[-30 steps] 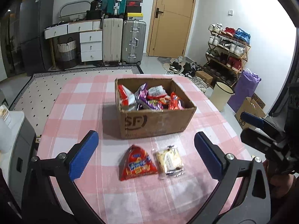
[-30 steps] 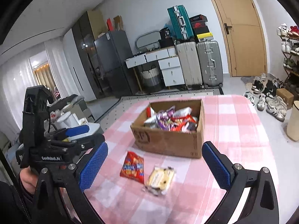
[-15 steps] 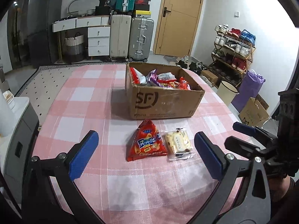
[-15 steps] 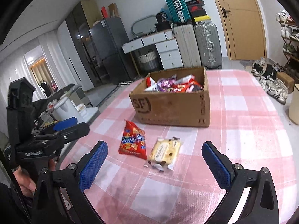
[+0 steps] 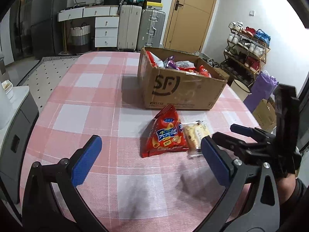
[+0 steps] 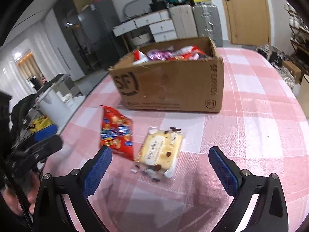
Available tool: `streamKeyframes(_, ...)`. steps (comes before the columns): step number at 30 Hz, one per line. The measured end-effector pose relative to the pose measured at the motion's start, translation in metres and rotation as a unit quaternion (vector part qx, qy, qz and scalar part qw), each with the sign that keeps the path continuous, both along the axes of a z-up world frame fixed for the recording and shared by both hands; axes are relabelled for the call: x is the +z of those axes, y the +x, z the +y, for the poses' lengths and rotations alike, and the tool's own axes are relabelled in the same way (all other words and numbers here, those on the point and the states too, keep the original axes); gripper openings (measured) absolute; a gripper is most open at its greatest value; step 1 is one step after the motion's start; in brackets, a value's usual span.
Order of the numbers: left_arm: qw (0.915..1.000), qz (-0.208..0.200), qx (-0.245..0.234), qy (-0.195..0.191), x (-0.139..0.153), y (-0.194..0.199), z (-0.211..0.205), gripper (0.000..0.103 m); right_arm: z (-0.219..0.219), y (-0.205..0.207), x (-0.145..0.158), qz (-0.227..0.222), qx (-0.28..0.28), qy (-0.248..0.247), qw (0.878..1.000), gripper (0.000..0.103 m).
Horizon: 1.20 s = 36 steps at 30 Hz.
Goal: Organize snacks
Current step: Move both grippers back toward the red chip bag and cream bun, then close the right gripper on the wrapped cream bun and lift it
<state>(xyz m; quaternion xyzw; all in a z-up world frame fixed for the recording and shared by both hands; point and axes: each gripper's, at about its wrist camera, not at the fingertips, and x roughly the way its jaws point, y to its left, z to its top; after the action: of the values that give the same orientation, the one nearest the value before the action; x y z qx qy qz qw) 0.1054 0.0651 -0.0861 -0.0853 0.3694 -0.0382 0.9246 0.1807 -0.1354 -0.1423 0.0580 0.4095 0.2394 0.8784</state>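
A red chip bag (image 5: 166, 133) (image 6: 116, 131) and a clear-wrapped yellow cake (image 5: 196, 134) (image 6: 161, 150) lie side by side on the pink checked tablecloth (image 5: 92, 104), in front of a cardboard box (image 5: 181, 89) (image 6: 171, 85) full of snack packets. My left gripper (image 5: 150, 160) is open and empty, low over the cloth just short of the chip bag. My right gripper (image 6: 160, 168) is open and empty, its fingers either side of the cake's near end. The right gripper also shows in the left wrist view (image 5: 239, 135).
The table's right edge (image 5: 249, 112) drops to the floor, where a bin, a purple bag and a shoe rack (image 5: 249, 44) stand. A grey cabinet (image 5: 13, 116) with a white container stands off the left edge. Suitcases and drawers line the far wall.
Both grippers have come down and forward toward the two snacks, which now look larger and closer. The right gripper has closed in around the cake. Both jaws stay open.
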Motion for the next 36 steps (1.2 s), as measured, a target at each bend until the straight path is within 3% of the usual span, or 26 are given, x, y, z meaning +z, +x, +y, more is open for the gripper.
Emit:
streamKeyframes(8, 0.9998, 0.013, -0.012, -0.013, -0.018, 0.010, 0.002, 0.102, 0.021, 0.030, -0.024, 0.029, -0.004, -0.033, 0.999, 0.096)
streamKeyframes(12, 0.9996, 0.018, -0.009, -0.021, -0.023, 0.012, 0.007, 0.102, 0.035, 0.038, -0.034, 0.035, 0.001, -0.062, 0.997, 0.083)
streamKeyframes(16, 0.9991, 0.026, -0.008, -0.034, -0.030, 0.014, 0.012, 0.102, 0.048, 0.040, -0.035, 0.024, 0.002, -0.092, 0.995, 0.082)
streamKeyframes(20, 0.9988, 0.029, -0.009, -0.038, -0.034, 0.013, 0.014, 0.102, 0.071, 0.037, -0.038, 0.001, 0.021, -0.156, 0.987, 0.074)
streamKeyframes(21, 0.9988, 0.029, -0.008, -0.039, -0.034, 0.013, 0.014, 0.102, 0.074, 0.035, -0.037, -0.007, 0.028, -0.157, 0.987, 0.066)
streamKeyframes(23, 0.9987, 0.029, -0.007, -0.041, -0.035, 0.013, 0.016, 0.102, 0.078, 0.035, -0.036, -0.009, 0.038, -0.159, 0.987, 0.060)
streamKeyframes(36, 0.9987, 0.035, 0.003, -0.038, -0.034, 0.012, 0.018, 0.102, 0.041, 0.026, -0.016, -0.006, 0.034, -0.079, 0.996, 0.059)
